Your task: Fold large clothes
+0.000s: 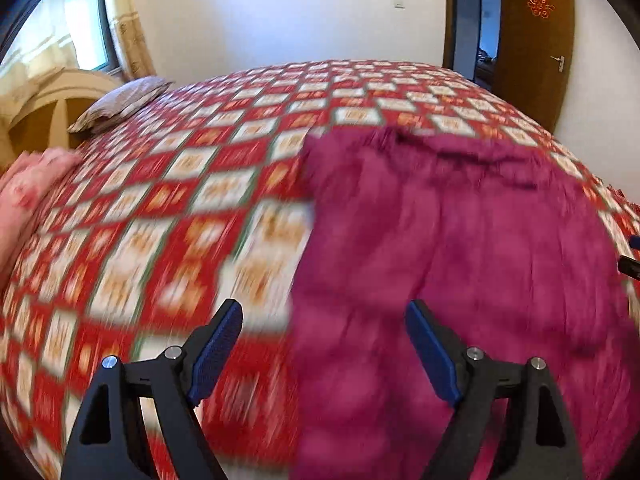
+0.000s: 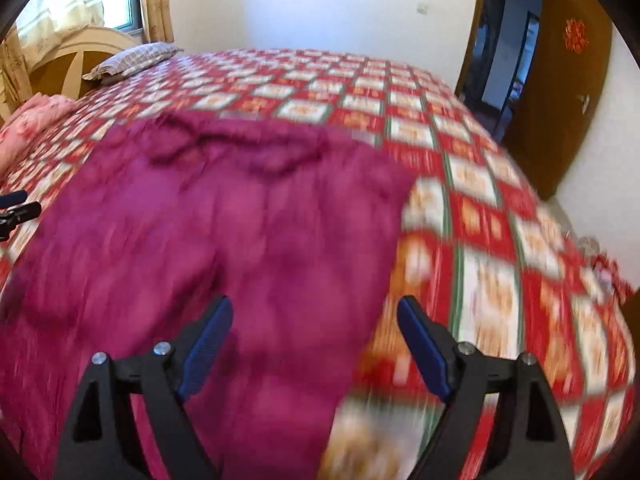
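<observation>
Both tongs released, empty: left tongs [image 1: 324,320], right tongs [image 2: 314,316] over magenta garment [image 1: 460,240] on bed [image 1: 180,184]. Risk: uneven grabs skew the fold.

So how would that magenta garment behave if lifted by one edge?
The magenta garment would likely droop: it lies wrinkled and flat on the patterned bedspread. Probably light; it looks thin. It may drag, not slide, across the fabric.

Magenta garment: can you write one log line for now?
magenta garment spread on bed | left gripper open | right gripper open | both unloaded
</observation>
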The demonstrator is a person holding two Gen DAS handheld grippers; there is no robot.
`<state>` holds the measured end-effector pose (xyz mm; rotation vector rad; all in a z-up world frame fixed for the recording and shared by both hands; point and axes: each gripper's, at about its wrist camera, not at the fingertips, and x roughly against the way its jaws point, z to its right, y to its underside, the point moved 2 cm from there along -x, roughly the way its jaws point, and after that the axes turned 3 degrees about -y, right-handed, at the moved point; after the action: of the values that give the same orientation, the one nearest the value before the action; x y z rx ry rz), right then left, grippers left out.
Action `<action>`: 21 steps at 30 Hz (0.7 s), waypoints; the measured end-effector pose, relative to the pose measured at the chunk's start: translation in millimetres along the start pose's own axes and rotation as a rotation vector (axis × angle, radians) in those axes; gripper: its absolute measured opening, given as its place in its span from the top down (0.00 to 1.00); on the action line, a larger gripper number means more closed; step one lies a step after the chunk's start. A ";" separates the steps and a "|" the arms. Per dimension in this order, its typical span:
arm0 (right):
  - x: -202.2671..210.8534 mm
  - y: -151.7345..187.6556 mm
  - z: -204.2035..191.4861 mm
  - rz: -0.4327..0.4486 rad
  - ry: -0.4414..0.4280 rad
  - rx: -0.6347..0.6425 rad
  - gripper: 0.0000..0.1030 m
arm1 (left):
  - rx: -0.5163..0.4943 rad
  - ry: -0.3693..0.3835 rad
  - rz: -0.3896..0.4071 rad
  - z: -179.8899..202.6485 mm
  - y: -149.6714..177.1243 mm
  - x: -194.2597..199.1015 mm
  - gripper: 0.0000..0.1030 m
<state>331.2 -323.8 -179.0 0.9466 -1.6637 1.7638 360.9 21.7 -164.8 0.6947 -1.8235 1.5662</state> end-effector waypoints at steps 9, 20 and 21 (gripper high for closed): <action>49.2 105.0 -4.9 -0.027 0.011 -0.143 0.16 | 0.035 0.025 -0.062 -33.9 121.7 49.6 0.19; 91.4 170.9 -25.9 -0.057 -0.023 -0.201 0.20 | -0.002 0.134 -0.054 -10.1 173.9 81.2 0.20; 92.4 176.6 -26.9 -0.061 -0.042 -0.216 0.27 | -0.005 0.160 -0.056 -6.8 176.3 80.6 0.26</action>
<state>133.4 -322.4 -215.5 0.9306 -1.7899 1.4981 178.1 56.4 -219.6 0.5950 -1.6768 1.5344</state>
